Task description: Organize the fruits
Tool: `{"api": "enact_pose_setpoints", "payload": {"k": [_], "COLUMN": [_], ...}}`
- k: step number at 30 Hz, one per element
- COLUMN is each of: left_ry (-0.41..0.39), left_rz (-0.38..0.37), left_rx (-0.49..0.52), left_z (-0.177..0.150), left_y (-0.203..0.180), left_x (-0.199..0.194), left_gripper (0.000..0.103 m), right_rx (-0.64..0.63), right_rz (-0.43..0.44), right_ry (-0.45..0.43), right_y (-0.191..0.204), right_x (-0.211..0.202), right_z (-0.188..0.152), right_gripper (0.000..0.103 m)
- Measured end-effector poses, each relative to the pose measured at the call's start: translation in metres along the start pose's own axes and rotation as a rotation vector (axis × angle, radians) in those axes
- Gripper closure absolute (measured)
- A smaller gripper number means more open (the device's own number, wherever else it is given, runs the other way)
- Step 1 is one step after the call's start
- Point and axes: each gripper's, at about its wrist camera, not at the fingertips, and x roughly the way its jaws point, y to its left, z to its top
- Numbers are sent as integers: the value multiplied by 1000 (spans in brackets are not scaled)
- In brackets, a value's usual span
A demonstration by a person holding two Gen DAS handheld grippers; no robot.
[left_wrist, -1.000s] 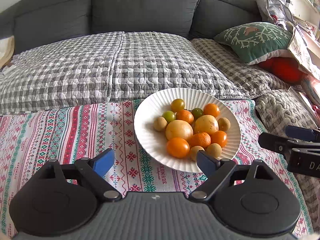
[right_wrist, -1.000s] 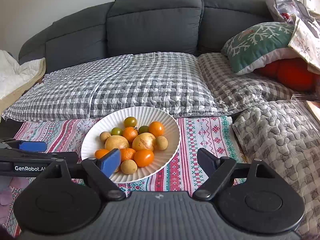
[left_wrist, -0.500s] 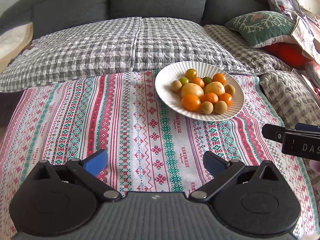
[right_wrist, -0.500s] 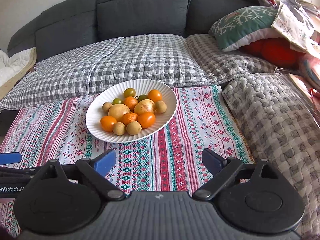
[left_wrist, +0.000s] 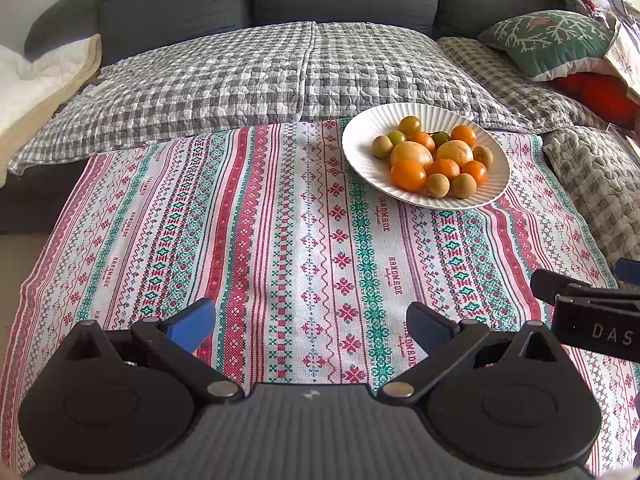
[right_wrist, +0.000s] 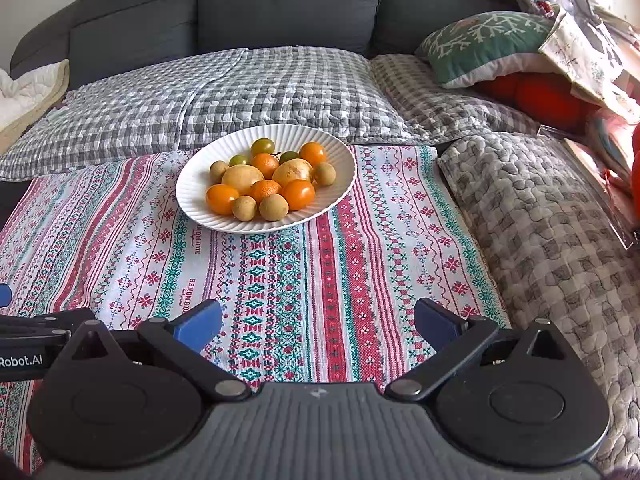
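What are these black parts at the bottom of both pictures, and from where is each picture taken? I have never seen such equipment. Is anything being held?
There is no robot here. A person holds one hand tool in each hand, and each tool ends in a two-finger claw with a camera looking forward along its fingers. The black parts are the tools themselves.

One picture comes from the left claw, the other from the right claw. Each camera also catches the other tool at its edge.

Both look at a patterned cloth spread in front of a grey sofa. On the cloth stands a white plate filled with small fruits: orange, yellow, green and brownish ones.

Nothing is held. Both claws are open and empty; the right one's jaws have just been opening.
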Motion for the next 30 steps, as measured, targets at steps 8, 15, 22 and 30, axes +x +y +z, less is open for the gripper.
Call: {"api": "enact_pose_setpoints", "payload": {"k": [8, 15, 22, 30], "left_ry": [6, 18, 23, 24], "left_rz": [1, -8, -25, -25], "left_rx": [-39, -50, -58, -56], "left_z": [1, 0, -1, -1], "left_y": [0, 0, 0, -1], "left_x": [2, 3, 2, 2], "left_gripper": [8, 8, 8, 8], "right_rx": [43, 16, 15, 9], "right_rz": [-14, -8, -21, -26], "right_ry": [32, 33, 41, 48], "right_y": [-4, 2, 1, 1], "right_x": [6, 6, 7, 8], "right_z": [-1, -3, -3, -3], "right_gripper": [1, 0, 0, 0]}}
